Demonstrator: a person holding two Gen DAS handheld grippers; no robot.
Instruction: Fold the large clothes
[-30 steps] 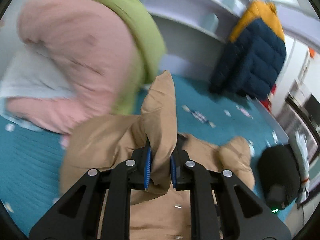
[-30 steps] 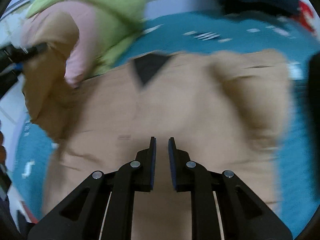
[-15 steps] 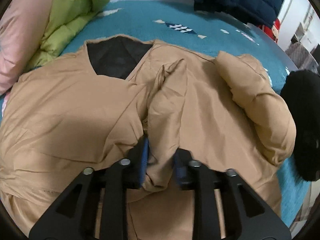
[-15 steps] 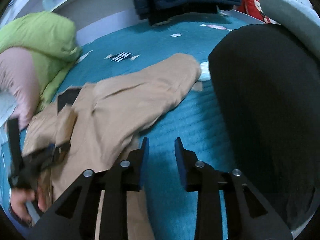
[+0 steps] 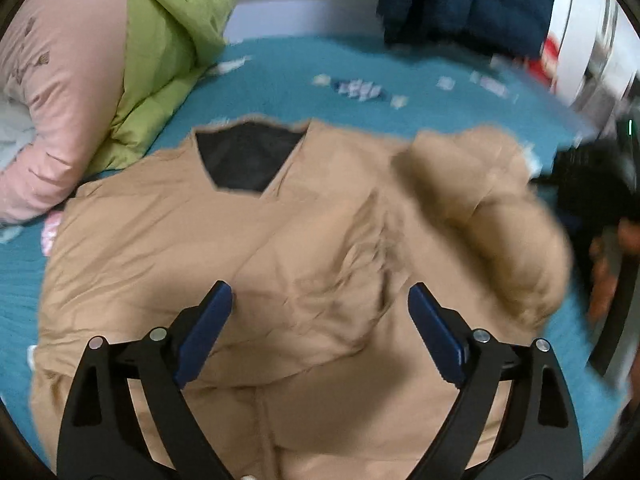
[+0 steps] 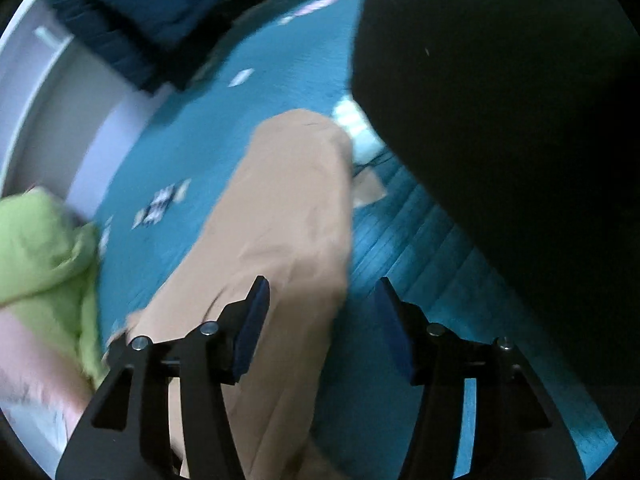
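Note:
A tan padded jacket (image 5: 280, 248) lies flat on the teal bed cover, its black-lined collar (image 5: 244, 160) at the far side. One sleeve is folded across its front. My left gripper (image 5: 320, 320) is open and empty just above the jacket's middle. The jacket's other sleeve (image 6: 288, 216) runs away from me in the right wrist view. My right gripper (image 6: 320, 320) is open, its jaws spread over that sleeve's right edge and the teal cover (image 6: 420, 248). The other handheld gripper and a hand (image 5: 600, 216) show at the right edge of the left wrist view.
A pile of pink and lime-green bedding (image 5: 100, 64) lies at the left. A navy puffer coat (image 5: 468, 0) hangs at the back. A large black garment (image 6: 520, 120) fills the right of the right wrist view.
My left gripper has let go of the tan sleeve, which now lies across the jacket, and has opened wide. My right gripper has opened and moved over the other sleeve.

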